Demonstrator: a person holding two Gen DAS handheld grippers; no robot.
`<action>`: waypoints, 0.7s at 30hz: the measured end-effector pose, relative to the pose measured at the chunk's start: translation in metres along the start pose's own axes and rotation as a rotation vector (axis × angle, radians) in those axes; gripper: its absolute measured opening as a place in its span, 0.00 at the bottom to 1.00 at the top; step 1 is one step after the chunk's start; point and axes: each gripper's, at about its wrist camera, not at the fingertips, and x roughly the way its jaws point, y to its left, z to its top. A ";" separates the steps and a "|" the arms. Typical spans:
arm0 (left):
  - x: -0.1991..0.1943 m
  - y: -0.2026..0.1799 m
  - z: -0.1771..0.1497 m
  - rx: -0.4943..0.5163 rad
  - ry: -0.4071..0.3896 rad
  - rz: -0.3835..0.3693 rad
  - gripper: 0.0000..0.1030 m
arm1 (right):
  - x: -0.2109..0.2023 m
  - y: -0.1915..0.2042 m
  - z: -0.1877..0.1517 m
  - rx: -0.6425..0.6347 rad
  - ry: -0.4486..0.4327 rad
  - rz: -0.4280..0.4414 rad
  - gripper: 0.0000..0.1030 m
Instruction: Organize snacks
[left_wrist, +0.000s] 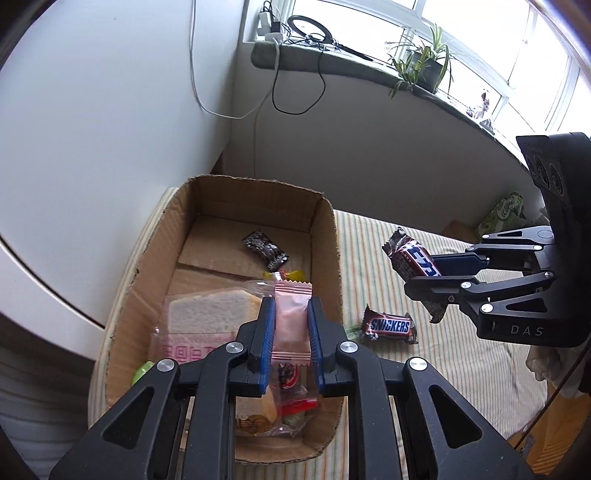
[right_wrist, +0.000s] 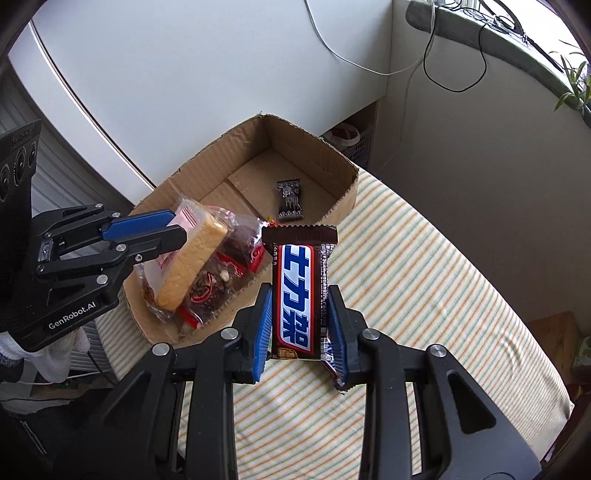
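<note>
My left gripper (left_wrist: 291, 325) clamps the pink sachet (left_wrist: 291, 314) above the cardboard box (left_wrist: 328, 236); my right gripper (right_wrist: 301, 325) clamps a chocolate bar (right_wrist: 297, 295) | small Snickers (left_wrist: 389, 326) lies just beside the box's right wall

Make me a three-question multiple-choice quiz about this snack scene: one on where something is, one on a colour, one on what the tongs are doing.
1. Where is the small Snickers bar?
A. on the striped cloth beside the cardboard box
B. inside the box
C. on the windowsill

2. What colour are the tongs' pads?
A. red
B. blue
C. yellow

3. What are the right tongs doing?
A. hanging empty
B. gripping a chocolate bar
C. holding a plant

Answers: 1 A, it lies on the striped cloth just right of the cardboard box. 2 B, blue shows on both. 3 B, the chocolate bar stands between the pads.
</note>
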 end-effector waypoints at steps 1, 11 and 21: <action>0.000 0.003 0.001 0.001 -0.001 0.007 0.16 | 0.003 0.003 0.004 -0.002 -0.001 -0.001 0.28; 0.004 0.028 0.011 -0.023 -0.014 0.025 0.16 | 0.021 0.021 0.035 0.001 0.011 0.025 0.28; 0.010 0.036 0.010 -0.032 -0.018 0.047 0.16 | 0.041 0.032 0.048 0.015 0.039 0.048 0.28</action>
